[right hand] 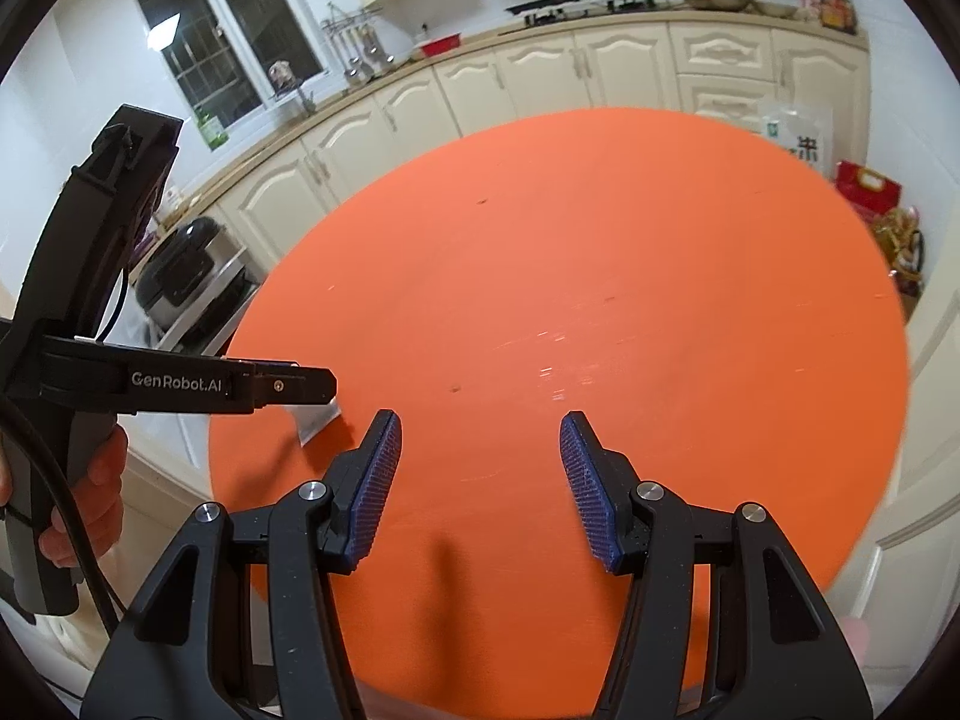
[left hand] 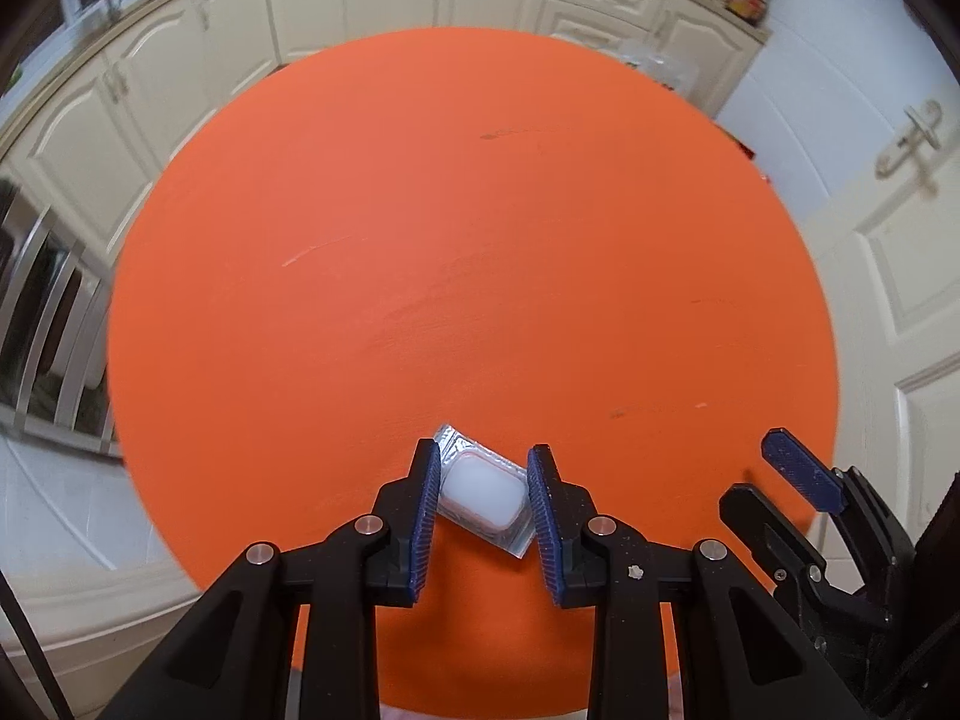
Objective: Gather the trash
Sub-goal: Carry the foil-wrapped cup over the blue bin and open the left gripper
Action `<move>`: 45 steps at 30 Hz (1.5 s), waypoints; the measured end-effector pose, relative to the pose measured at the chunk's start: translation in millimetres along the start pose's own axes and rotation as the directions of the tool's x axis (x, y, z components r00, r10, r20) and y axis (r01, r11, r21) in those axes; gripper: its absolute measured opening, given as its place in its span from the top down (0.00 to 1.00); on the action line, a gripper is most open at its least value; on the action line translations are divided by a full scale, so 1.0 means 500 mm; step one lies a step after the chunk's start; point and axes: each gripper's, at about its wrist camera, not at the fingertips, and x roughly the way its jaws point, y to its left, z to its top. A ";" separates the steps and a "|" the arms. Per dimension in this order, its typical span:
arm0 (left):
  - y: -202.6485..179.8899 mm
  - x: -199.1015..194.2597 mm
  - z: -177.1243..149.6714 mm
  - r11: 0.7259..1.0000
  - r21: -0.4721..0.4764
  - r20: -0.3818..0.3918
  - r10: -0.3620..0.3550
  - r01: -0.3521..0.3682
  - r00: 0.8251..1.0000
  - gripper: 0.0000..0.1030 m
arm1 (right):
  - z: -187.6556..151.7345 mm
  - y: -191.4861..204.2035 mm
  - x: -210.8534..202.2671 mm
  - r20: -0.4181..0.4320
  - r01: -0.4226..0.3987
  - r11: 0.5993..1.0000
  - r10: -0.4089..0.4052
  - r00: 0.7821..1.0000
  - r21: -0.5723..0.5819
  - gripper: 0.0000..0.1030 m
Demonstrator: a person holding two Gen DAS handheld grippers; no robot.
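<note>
A silver blister pack (left hand: 483, 492) with a white bubble and red outline sits between the blue pads of my left gripper (left hand: 483, 483). The jaws are closed against its sides. Whether it rests on the round orange table (left hand: 480, 240) or is just above it, I cannot tell. In the right wrist view the left gripper (right hand: 312, 387) comes in from the left, with a corner of the silver pack (right hand: 315, 420) showing below its tip. My right gripper (right hand: 477, 450) is open and empty over the near part of the table (right hand: 600, 300); one of its fingers (left hand: 801, 468) shows in the left wrist view.
Cream kitchen cabinets (left hand: 360, 0) curve behind the table, with a white door (left hand: 888, 240) at the right. A black rice cooker (right hand: 186, 276) stands on a low shelf at the left. A red box (right hand: 867, 189) and bags sit beyond the table's right side.
</note>
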 end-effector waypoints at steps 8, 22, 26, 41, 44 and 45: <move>-0.160 0.005 0.024 0.987 0.149 -0.001 -0.054 0.054 0.999 0.75 | -0.008 -0.107 -0.109 0.094 0.121 0.985 -0.133 0.987 0.121 0.48; -0.490 0.082 0.035 0.879 0.436 -0.119 -0.158 0.194 0.980 0.76 | -0.077 -0.278 -0.362 0.209 0.461 0.814 -0.548 0.810 0.353 0.48; -0.542 0.117 0.047 0.862 0.472 -0.135 -0.135 0.183 0.982 0.76 | -0.092 -0.310 -0.391 0.192 0.498 0.778 -0.594 0.781 0.383 0.48; -0.708 0.214 0.065 0.862 0.499 -0.123 -0.027 0.086 0.992 0.42 | -0.115 -0.394 -0.396 0.124 0.505 0.747 -0.604 0.787 0.433 0.48; -0.702 0.205 0.051 0.870 0.488 -0.094 -0.022 0.065 0.995 0.41 | -0.110 -0.386 -0.391 0.122 0.496 0.751 -0.595 0.794 0.435 0.47; -0.698 0.200 0.046 0.874 0.483 -0.083 -0.022 0.060 0.996 0.41 | -0.110 -0.383 -0.390 0.123 0.493 0.753 -0.592 0.796 0.435 0.46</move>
